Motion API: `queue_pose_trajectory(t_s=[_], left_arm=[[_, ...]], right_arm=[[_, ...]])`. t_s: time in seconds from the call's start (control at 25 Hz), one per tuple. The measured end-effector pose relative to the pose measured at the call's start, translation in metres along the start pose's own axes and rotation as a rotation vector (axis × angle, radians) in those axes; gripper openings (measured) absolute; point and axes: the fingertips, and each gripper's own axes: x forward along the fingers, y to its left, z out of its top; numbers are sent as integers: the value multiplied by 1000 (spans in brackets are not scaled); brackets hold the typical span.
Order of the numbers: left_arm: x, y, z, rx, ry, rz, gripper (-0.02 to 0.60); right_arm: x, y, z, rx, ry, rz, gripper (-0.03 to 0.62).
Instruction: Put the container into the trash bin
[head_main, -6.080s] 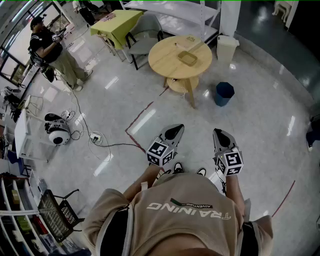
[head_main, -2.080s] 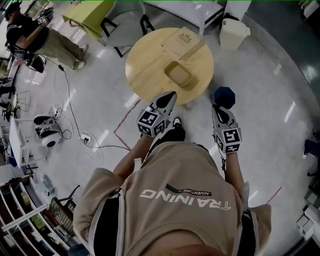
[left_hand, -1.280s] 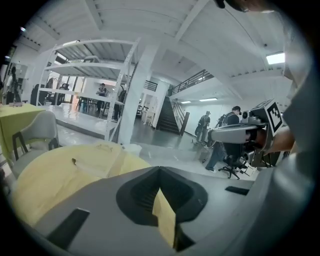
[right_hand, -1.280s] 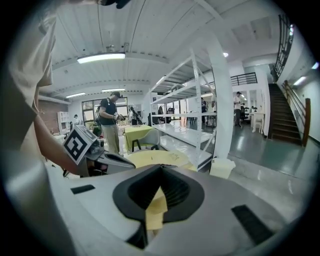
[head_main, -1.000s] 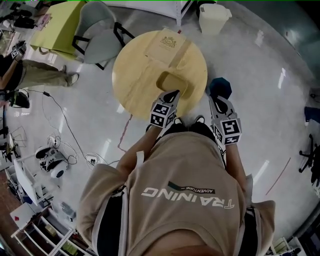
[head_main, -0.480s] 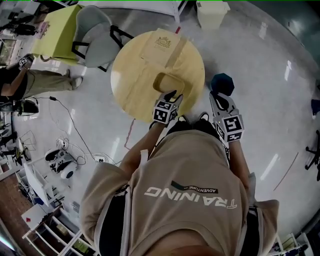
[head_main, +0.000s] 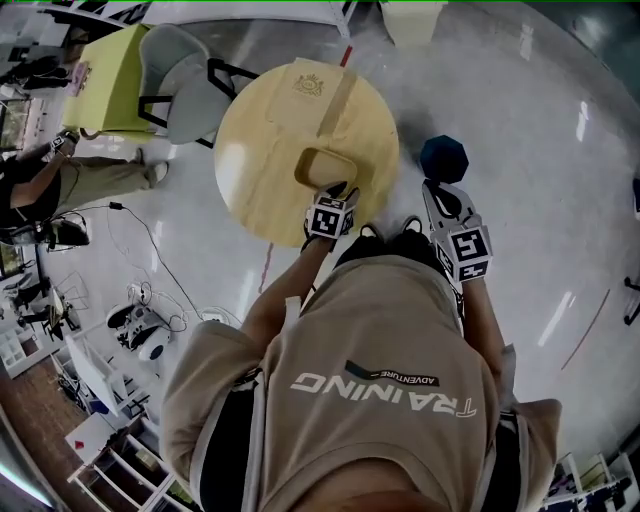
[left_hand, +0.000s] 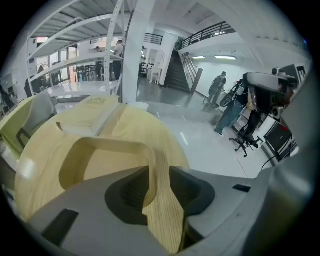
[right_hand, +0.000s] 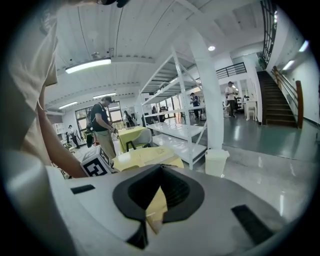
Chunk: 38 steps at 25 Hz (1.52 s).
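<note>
Container (head_main: 322, 166): a shallow wooden tray with rounded corners, sitting on the round wooden desk (head_main: 258, 150) near the edge closest to the person. Only its own bare floor is showing inside.
Left gripper (head_main: 338, 192): pointing steeply down at the container's near side. Its jaws are opening and already wide. In the left gripper view the near right corner of the rim is standing between them, and the pads are not squeezing it.
Right gripper (head_main: 434, 190): hanging over the floor off the desk's right edge. Its jaws are meeting at the tips and gripping nothing.
Trash bin (head_main: 443, 158): dark blue, standing on the floor just beside the desk's right edge and just ahead of the right gripper. Its inside is too dark to read.
Also on the desk: a flat pale sheet with a crest (head_main: 316, 86), lying on the far side, apart from the container.
Around: a grey chair (head_main: 185, 82) is standing against the desk's far left, with a yellow-green table (head_main: 105, 70) beyond it. A white bin (right_hand: 216, 161) is standing by white shelving (right_hand: 177, 131). Another person (head_main: 60, 180) is standing off to the left.
</note>
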Motion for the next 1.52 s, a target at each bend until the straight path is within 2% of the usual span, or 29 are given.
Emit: queue_pose_trajectory(t_s=[0.2,0.4,0.44,0.64,0.8,1.08,1.24,1.36,1.52], left_arm=[[13,-1,-10,-17,62,16,143],[27,2,-14,-19,130,68,82],[28,3,-13,-18,133,78,53],[33,3,-15,10,142,77,40],[19,-1,-3,17,69,72,28],[-40,-11,34,-80,-130,9,21],[-70,-8,46,-140,-212,-30,21],[-87,-3,48,-126,-246,-36,21],[-106,-1,48,-57,-267,-50,21]], right_arm=[[-1,-5,-3,-10,10,25,3],[-4,-11,-3,-11,11,34,3],[-5,-13,-5,-12,14,35,3],[-15,-18,-13,-9,22,25,3],[-21,-14,-16,-10,24,14,3],[-22,9,-11,-23,7,16,3],[-20,29,-5,-35,9,22,3],[-19,44,2,-52,2,22,3],[-16,62,6,-62,8,12,3]])
